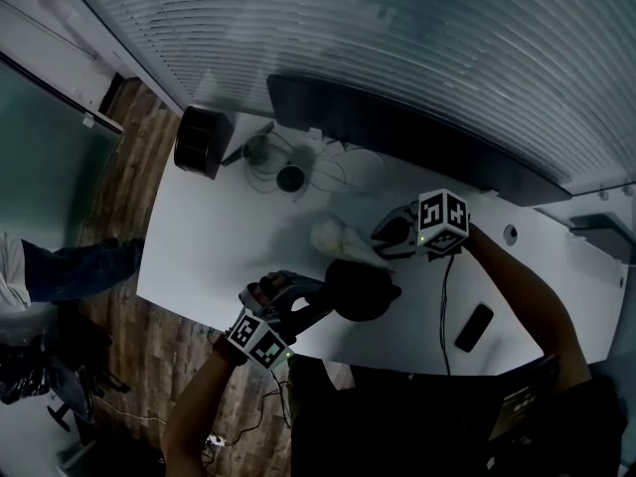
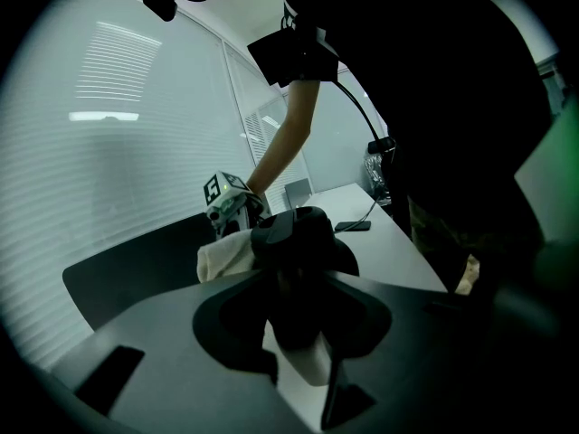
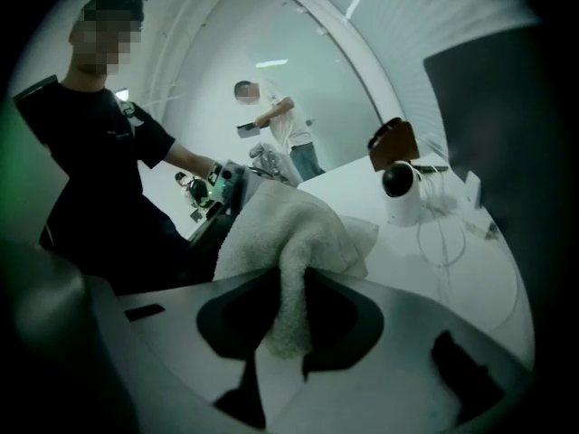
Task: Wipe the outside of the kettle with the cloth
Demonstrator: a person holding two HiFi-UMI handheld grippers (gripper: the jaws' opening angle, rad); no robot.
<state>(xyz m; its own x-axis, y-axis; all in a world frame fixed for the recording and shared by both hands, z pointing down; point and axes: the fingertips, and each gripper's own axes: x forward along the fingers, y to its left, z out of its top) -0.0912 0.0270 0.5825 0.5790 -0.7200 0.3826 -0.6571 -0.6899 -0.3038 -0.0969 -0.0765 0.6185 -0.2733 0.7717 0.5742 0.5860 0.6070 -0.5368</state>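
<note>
The black kettle [image 1: 360, 291] stands near the front edge of the white table [image 1: 219, 256]. My left gripper [image 1: 310, 302] is shut on its handle; in the left gripper view the dark handle [image 2: 294, 319] fills the gap between the jaws of my left gripper [image 2: 298, 337]. The pale cloth [image 1: 338, 237] is bunched against the kettle's far side. My right gripper [image 1: 386, 238] is shut on it. The right gripper view has a fold of cloth [image 3: 291, 242] pinched at my right gripper [image 3: 285, 333], with the kettle [image 3: 201, 242] dark behind it.
At the table's back left stand a black box [image 1: 202, 142], a small round camera [image 1: 290, 177] and loose cables [image 1: 343, 172]. A phone [image 1: 474, 328] lies at the front right. A long dark panel [image 1: 397, 132] lines the back edge. A person [image 3: 276, 125] stands farther off.
</note>
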